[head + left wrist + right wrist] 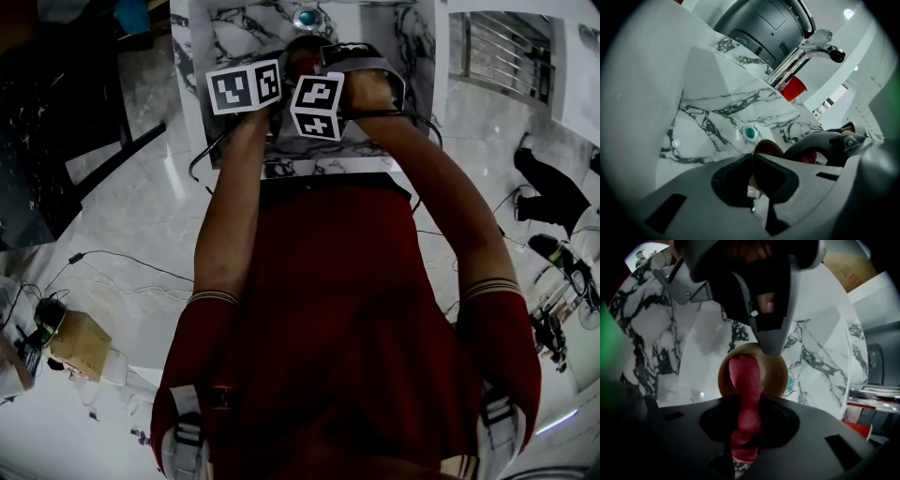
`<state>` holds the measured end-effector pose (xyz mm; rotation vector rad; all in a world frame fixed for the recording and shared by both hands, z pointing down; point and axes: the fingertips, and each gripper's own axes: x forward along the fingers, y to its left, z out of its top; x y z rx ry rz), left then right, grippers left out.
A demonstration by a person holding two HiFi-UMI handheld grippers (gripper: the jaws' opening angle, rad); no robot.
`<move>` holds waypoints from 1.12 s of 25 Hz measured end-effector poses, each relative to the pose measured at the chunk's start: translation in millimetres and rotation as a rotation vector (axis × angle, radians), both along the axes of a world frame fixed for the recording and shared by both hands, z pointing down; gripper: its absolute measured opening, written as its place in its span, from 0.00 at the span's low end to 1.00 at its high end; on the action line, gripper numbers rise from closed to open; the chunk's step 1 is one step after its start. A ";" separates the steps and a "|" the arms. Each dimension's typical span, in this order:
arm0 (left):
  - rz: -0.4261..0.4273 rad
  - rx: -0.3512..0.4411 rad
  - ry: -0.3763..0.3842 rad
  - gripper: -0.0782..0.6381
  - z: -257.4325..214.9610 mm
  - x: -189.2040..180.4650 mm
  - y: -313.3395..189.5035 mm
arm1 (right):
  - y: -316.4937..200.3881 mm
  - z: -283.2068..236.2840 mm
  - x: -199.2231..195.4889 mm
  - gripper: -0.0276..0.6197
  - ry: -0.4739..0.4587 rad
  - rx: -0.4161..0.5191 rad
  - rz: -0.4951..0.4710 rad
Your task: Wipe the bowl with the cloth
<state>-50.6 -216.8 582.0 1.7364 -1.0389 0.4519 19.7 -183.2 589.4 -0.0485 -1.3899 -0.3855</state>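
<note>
1. Closest to the lens in the right gripper view, the right gripper [745, 411] had its jaws pressed together on a red woven cloth [744, 380], pinching it partway along its twisted length.
2. That cloth's long axis ran straight ahead out of the jaws. Its free end lay against the inside of the round brown bowl [774, 376], which sat directly ahead of the jaw tips with its opening facing them.
3. Opposite, the left gripper [752, 161] had its jaws almost together on the bowl's rim, one jaw inside the wall and one outside. Seen from the right jaws, this grip sat on the far rim, above and beyond the cloth's tip.
4. Beyond both pairs of jaws lay the white, black-veined marble sink basin [708, 122], with its teal drain plug [750, 133] just past the bowl. Whether the bowl rested on the basin or hung clear of it could not be told.
5. Judged from this, the wiping fell to the right gripper, since its cloth was already lined up with the bowl's opening. The coming stroke probably needed a sweep across the jaws' line, round the inner wall, while the left jaws steadied the rim. The pinched rim spot itself looked out of the cloth's reach.
</note>
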 end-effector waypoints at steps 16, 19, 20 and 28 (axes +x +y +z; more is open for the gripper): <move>-0.014 0.000 0.003 0.13 1.0 -0.4 0.2 | -30.7 -4.1 15.9 0.19 -0.035 0.098 0.103; -0.014 0.000 0.003 0.13 1.1 1.8 -0.1 | -26.2 -4.4 20.9 0.19 -0.017 0.086 0.096; -0.014 0.001 0.002 0.13 1.2 2.4 -0.1 | -24.0 -4.2 22.0 0.19 -0.009 0.081 0.091; -0.014 0.002 -0.002 0.13 0.7 4.3 -0.2 | -6.2 -4.5 18.8 0.19 -0.004 0.031 0.054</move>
